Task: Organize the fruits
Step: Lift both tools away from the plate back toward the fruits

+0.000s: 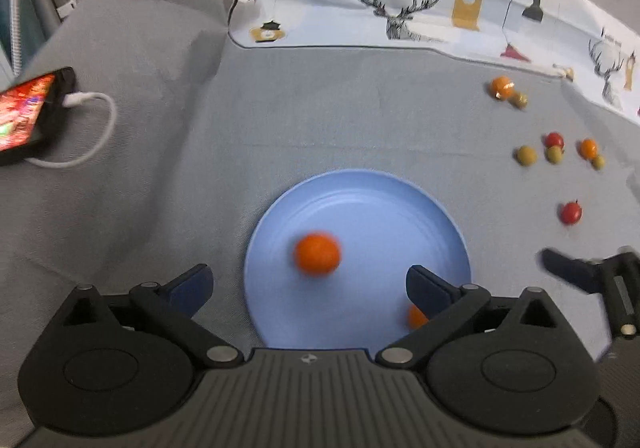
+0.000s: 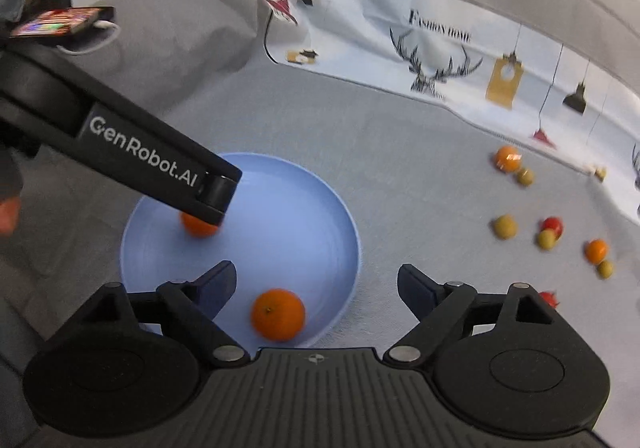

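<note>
Two oranges are lying loose in the blue plate (image 1: 360, 200): one orange (image 1: 317, 258) under the left gripper (image 1: 308, 290), the other orange (image 2: 277, 314) near the rim below the right gripper (image 2: 316, 288), both with jaws spread wide and gripping nothing. The blur suggests they are rolling, so one may be spilling over the shallow rim onto the grey counter (image 2: 420, 208). Small red, orange and green fruits (image 2: 552, 226) are waiting well apart to the right.
</note>
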`<state>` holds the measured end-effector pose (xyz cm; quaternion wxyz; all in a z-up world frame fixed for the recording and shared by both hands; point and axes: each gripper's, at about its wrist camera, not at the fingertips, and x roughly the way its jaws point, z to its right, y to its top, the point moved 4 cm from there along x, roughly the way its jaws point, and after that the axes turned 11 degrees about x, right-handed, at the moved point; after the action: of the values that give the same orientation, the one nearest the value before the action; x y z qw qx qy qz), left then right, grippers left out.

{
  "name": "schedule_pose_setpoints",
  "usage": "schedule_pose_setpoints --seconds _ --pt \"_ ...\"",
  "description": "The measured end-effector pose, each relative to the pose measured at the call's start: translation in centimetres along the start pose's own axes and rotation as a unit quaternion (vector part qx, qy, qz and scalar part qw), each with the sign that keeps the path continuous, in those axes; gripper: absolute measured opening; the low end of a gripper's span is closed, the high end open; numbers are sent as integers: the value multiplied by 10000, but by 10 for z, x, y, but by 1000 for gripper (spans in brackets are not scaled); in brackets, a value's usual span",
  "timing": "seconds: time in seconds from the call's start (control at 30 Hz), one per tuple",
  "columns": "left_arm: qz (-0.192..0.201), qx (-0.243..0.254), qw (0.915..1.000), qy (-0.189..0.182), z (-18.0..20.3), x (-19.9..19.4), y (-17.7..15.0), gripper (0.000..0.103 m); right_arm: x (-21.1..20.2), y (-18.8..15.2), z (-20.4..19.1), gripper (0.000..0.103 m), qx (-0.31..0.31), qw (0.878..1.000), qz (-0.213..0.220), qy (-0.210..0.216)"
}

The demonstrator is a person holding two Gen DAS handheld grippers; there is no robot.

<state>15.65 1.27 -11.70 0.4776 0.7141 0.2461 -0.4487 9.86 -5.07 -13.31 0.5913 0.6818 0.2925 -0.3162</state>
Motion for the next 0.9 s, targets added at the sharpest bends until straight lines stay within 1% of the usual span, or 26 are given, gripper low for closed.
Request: schedule_pose_setpoints --seconds 0.03,0.07,0.2,0.33,0.43,0.7,0.9 --pt "-38 -42 10000 62 -1 -6 -1 103 -7 -1 2 95 -26 10000 -6 -30" --pt "-64 -97 9999 101 -2 -14 -3 103 -15 -2 4 95 -24 10000 -17 -75" --pt "-152 -222 9996 60 -2 -45 -15 103 -56 -9 11 98 274 9996 49 -46" --pt "-120 -219 9995 208 1 -77 -30 103 -96 -16 9 101 488 9983 307 -21" --pt "-13 -146 9996 241 4 -98 -43 103 -120 -20 7 102 490 9973 544 26" --pt "253 -195 9989 336 14 -141 -73 103 -160 -29 -1 102 383 9941 1014 58" --pt "369 -138 9984 396 20 -157 -84 103 -181 -36 -3 102 381 9914 1248 73"
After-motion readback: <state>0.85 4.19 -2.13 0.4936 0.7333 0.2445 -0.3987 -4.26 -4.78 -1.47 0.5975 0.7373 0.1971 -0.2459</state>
